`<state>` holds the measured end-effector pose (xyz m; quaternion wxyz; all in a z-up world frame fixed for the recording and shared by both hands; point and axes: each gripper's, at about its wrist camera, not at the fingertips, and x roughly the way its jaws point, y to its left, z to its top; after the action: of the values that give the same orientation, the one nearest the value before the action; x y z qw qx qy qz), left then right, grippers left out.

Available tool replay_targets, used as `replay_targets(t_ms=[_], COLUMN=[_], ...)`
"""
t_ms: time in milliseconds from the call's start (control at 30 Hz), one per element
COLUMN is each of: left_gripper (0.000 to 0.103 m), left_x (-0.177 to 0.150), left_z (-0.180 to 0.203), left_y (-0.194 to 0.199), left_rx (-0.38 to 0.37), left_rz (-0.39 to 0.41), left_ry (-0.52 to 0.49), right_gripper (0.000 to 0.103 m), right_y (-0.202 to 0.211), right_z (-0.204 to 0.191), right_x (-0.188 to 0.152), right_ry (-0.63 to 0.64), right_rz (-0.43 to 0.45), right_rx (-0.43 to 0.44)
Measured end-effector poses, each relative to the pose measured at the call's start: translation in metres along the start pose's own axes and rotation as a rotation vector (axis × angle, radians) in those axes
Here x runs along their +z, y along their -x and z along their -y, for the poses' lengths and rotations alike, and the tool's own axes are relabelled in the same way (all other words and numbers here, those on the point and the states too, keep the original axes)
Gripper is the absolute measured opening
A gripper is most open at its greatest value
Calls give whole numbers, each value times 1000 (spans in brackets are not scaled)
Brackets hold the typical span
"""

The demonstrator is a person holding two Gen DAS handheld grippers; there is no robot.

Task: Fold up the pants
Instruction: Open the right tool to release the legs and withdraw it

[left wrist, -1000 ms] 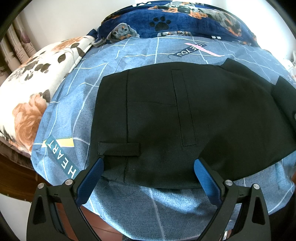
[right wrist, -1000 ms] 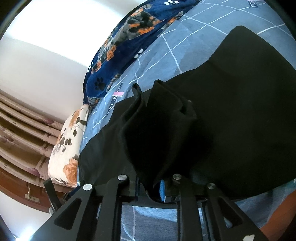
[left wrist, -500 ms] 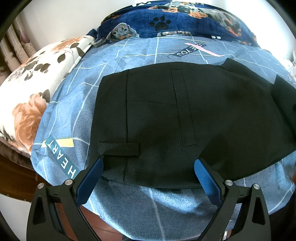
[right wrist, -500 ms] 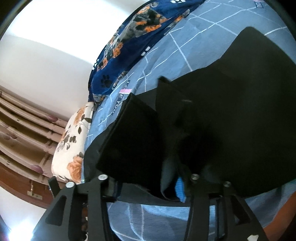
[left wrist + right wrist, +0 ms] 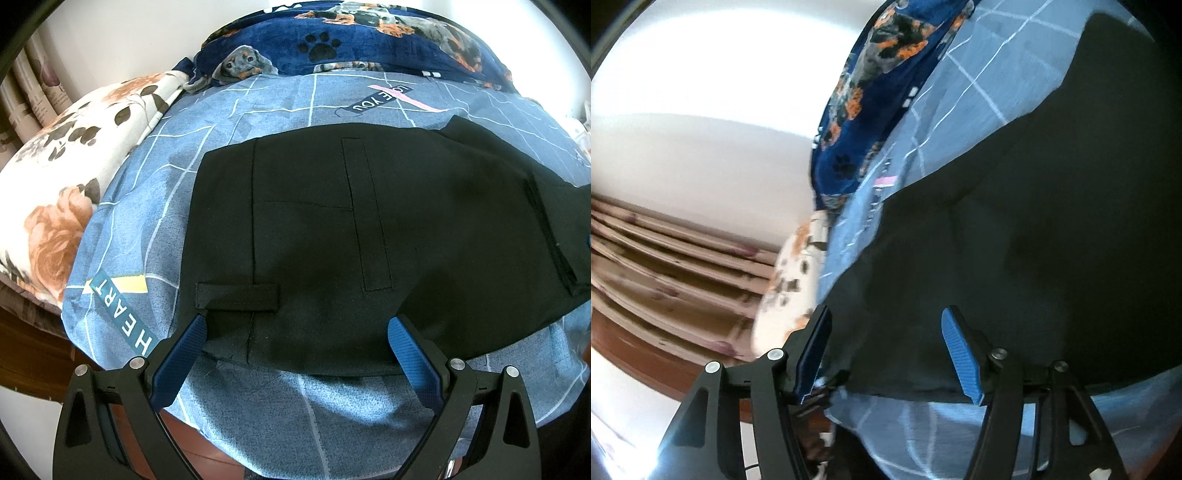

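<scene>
Black pants (image 5: 332,236) lie flat on a blue bedsheet (image 5: 147,206), with the waistband and a belt loop (image 5: 238,297) at the near left. My left gripper (image 5: 295,325) is open and empty, its blue pads just at the pants' near edge. In the right wrist view the pants (image 5: 1015,258) fill the right side. My right gripper (image 5: 882,332) is open and empty over their near edge. The view is blurred.
A floral pillow (image 5: 74,177) lies at the left and a dark blue dog-print blanket (image 5: 351,40) at the back. The bed's near edge drops to a brown floor (image 5: 33,350). Curtains (image 5: 665,258) hang at the left.
My right gripper has opened and let go of the bunched pants fabric, which now lies flat. The right view swung. My left gripper has not moved.
</scene>
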<state>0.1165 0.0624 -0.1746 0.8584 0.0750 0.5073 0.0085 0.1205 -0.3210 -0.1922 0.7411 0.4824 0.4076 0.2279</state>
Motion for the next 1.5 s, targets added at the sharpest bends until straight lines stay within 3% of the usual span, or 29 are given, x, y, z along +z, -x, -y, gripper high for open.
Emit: replay_targets(t_ms=[133, 233, 267, 400, 433, 700, 867, 933, 1000, 1133, 1167, 1233, 1367, 1500], left_gripper=[98, 98, 98, 98, 98, 98, 99, 100, 101, 101, 101, 101, 101, 101], left_x=[0, 0, 0, 0, 0, 0, -2, -1, -2, -2, -2, -2, -2, -1], left_z=[0, 1, 0, 0, 0, 1, 0, 1, 0, 0, 0, 0, 0, 1], left_y=[0, 0, 0, 0, 0, 0, 0, -1, -1, -2, -2, -2, -2, -2], left_rx=[0, 0, -2, -4, -3, 11, 17, 19, 21, 17, 17, 18, 18, 20], left_rz=[0, 0, 1, -1, -1, -10, -11, -10, -9, -12, -12, -12, -11, -10], left_ry=[0, 2, 3, 9, 8, 3, 3, 0, -3, 1, 1, 1, 1, 1], right_gripper=[60, 60, 54, 15, 14, 14, 13, 6, 0, 0, 9, 10, 10, 10], right_y=[5, 29, 41, 80, 87, 81, 86, 89, 91, 104, 106, 116, 144, 158], right_z=[-4, -9, -8, 9, 17, 36, 51, 62, 72, 89, 88, 83, 71, 66], right_x=[1, 14, 22, 57, 67, 111, 127, 131, 132, 133, 132, 127, 104, 68], right_ry=[8, 50, 62, 91, 87, 115, 97, 73, 49, -35, -49, -58, -17, 31], right_rz=[-7, 54, 88, 149, 146, 84, 118, 121, 126, 155, 168, 209, 260, 229], right_rx=[32, 3, -34, -262, -327, -423, -483, -496, -479, -401, -368, -298, -188, -105])
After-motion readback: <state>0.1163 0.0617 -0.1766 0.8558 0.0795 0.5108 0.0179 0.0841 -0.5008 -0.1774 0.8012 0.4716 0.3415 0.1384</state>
